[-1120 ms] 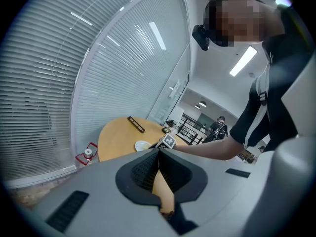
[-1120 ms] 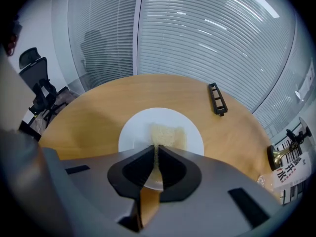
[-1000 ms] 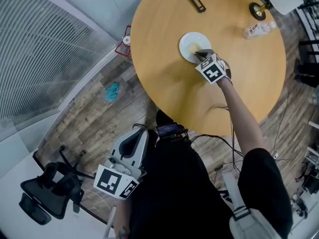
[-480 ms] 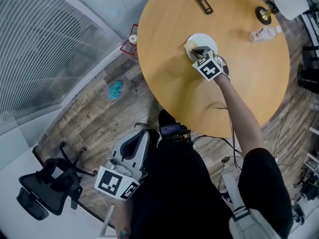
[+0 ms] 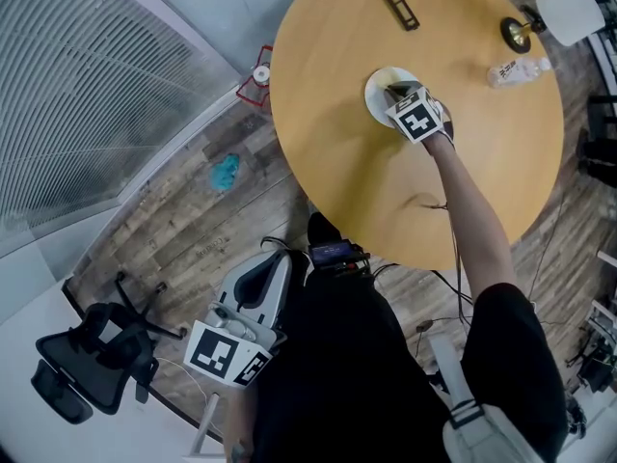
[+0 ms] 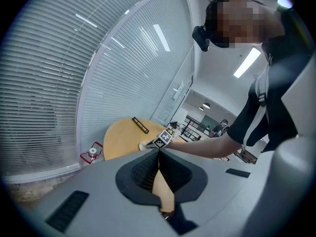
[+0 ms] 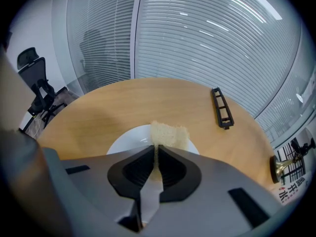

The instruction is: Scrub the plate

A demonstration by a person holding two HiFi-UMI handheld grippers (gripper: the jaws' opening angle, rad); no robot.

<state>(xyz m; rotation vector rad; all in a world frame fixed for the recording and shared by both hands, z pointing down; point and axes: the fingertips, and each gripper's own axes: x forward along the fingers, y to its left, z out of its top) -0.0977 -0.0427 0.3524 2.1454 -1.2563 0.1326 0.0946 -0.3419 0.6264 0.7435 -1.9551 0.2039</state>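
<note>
Shifted across the round white plate [image 7: 124, 142], right tool [image 7: 156, 148] clamps a porous tan sponge [image 7: 169, 134] pointing away. Left tool [image 6: 159, 153] clenched, empty.

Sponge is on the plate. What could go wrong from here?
Nothing holds the white round plate on the round wooden table; the shut left gripper is far off, so scrubbing may shove it. The right gripper pinches just one edge of the pale yellow sponge, which could slip out.
</note>
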